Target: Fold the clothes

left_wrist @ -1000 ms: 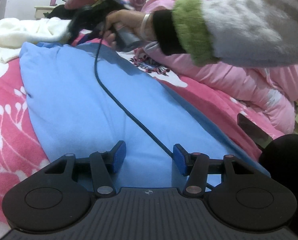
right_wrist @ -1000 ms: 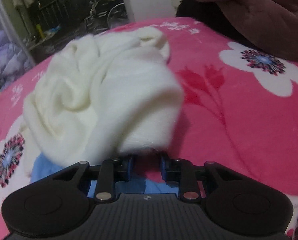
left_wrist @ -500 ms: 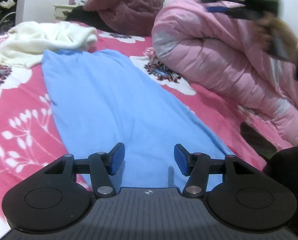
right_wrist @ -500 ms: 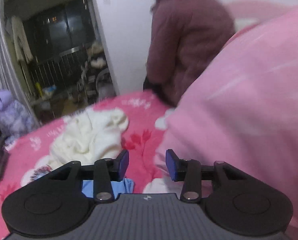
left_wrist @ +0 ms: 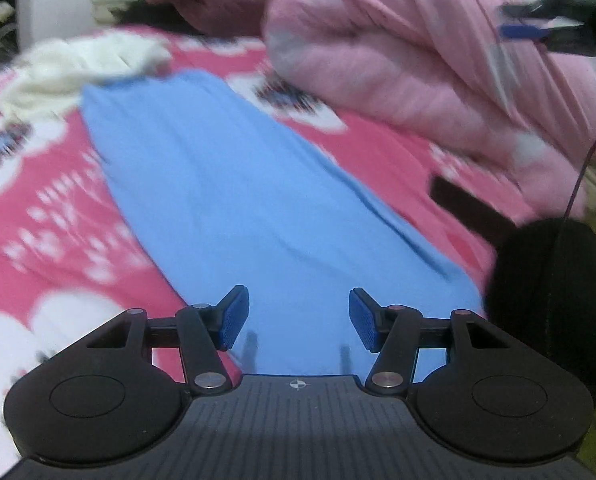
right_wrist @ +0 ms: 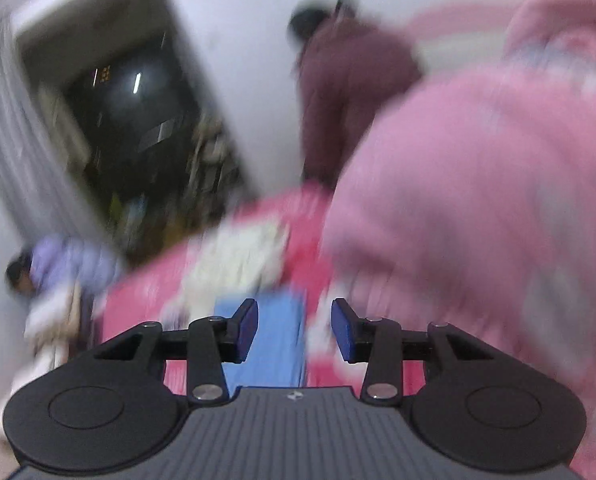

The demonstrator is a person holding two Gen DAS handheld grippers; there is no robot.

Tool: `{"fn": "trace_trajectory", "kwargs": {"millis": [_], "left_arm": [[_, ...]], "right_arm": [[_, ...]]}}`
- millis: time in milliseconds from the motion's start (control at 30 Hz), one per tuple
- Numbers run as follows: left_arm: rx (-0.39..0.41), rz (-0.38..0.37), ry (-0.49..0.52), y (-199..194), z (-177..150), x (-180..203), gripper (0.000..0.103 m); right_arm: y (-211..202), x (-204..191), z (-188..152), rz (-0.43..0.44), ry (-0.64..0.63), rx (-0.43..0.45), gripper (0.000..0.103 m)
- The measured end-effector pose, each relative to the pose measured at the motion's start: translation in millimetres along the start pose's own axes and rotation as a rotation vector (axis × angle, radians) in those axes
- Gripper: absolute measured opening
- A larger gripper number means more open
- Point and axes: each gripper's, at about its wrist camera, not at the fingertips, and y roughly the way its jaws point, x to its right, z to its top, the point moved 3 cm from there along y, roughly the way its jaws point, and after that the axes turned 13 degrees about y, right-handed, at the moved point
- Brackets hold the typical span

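Observation:
A light blue garment [left_wrist: 233,184] lies stretched out flat on the pink flowered bedspread [left_wrist: 37,208], running away from me. My left gripper [left_wrist: 298,320] is open and empty, just above the garment's near end. My right gripper [right_wrist: 294,330] is open and empty, held high in the air; the blue garment [right_wrist: 265,344] shows small and blurred below it. The right gripper also shows in the left wrist view [left_wrist: 538,32] at the upper right, over the pink quilt. A cream white garment [left_wrist: 77,68] lies bunched at the blue garment's far end.
A bulky pink quilt [left_wrist: 398,52] is heaped on the bed's right side. A person in a maroon jacket [right_wrist: 350,96] is at the far end of the bed. A black object [left_wrist: 550,300] sits at the right near my left gripper. A dark doorway [right_wrist: 137,120] lies beyond.
My right gripper has let go at the white garment, opened, and swung up and back to the right over the pink quilt. My left gripper stays open over the blue garment's near end.

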Motion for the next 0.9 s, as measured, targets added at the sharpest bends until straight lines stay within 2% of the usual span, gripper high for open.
{"fn": "trace_trajectory", "kwargs": {"millis": [100, 167, 300, 367, 467, 567, 600, 633, 700, 800, 900], "left_arm": [[-0.039, -0.059, 0.03, 14, -8, 18, 0.055], [-0.064, -0.095, 0.05, 22, -14, 28, 0.055], [-0.119, -0.134, 0.089, 37, -26, 43, 0.055], [-0.12, -0.125, 0.131, 38, -32, 49, 0.055], [-0.113, -0.127, 0.162, 39, -38, 52, 0.056], [-0.105, -0.149, 0.151, 39, -42, 47, 0.056], [-0.105, -0.155, 0.147, 40, -42, 46, 0.056], [-0.105, -0.161, 0.144, 40, -42, 45, 0.056], [-0.109, -0.167, 0.148, 42, -40, 46, 0.057], [-0.116, -0.166, 0.165, 42, -39, 49, 0.058], [-0.122, -0.164, 0.174, 42, -39, 51, 0.058]], "right_arm": [[30, -3, -38, 0.001, -0.029, -0.196, 0.035], [67, -12, -67, -0.015, -0.095, -0.316, 0.026], [119, -29, -111, -0.061, -0.252, -0.447, 0.021], [142, -26, -124, -0.097, -0.318, -0.51, 0.02], [154, 0, -149, -0.22, -0.382, -0.67, 0.019], [134, 18, -148, -0.255, -0.361, -0.759, 0.015], [128, 22, -150, -0.297, -0.394, -0.784, 0.015], [125, 23, -148, -0.323, -0.42, -0.792, 0.018], [123, 17, -135, -0.3, -0.392, -0.769, 0.019], [136, -13, -104, -0.216, -0.382, -0.627, 0.018], [175, -39, -77, -0.155, -0.372, -0.484, 0.018]]}}
